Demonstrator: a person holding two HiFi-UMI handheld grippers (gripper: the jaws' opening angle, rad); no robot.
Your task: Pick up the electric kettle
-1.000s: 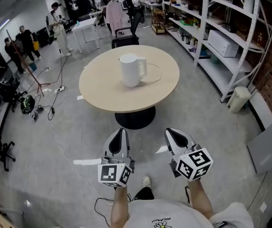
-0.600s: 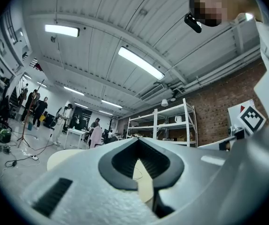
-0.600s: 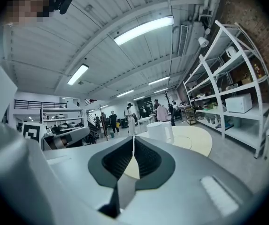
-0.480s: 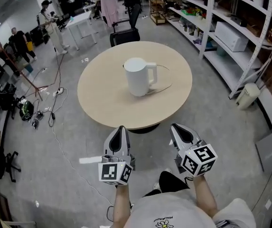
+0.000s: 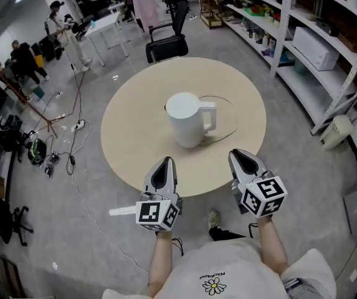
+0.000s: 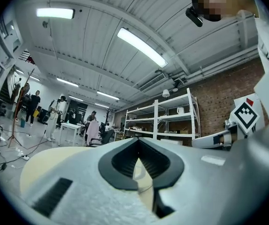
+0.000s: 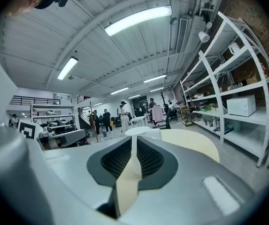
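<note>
A white electric kettle (image 5: 187, 120) stands upright near the middle of the round beige table (image 5: 134, 126), its handle (image 5: 210, 118) turned to the right. Both grippers hover level at the table's near edge, short of the kettle. My left gripper (image 5: 164, 167) is shut and empty; its own view shows a sliver of the kettle (image 6: 138, 171) behind the closed tips (image 6: 137, 142). My right gripper (image 5: 240, 157) is opening, with a narrow slit between the jaws and nothing in it. In the right gripper view the kettle (image 7: 141, 131) stands straight ahead of that gripper (image 7: 134, 139).
The kettle's thin cord (image 5: 228, 114) loops over the tabletop to its right. A black office chair (image 5: 166, 45) stands behind the table. Metal shelving (image 5: 315, 42) and a white bin (image 5: 335, 131) line the right side. Cables (image 5: 72, 161) lie on the floor at left, and people (image 5: 22, 58) stand far left.
The person has walked up to the table. Both grippers have gone forward from over the floor to the table's near edge, and the kettle is now much closer.
</note>
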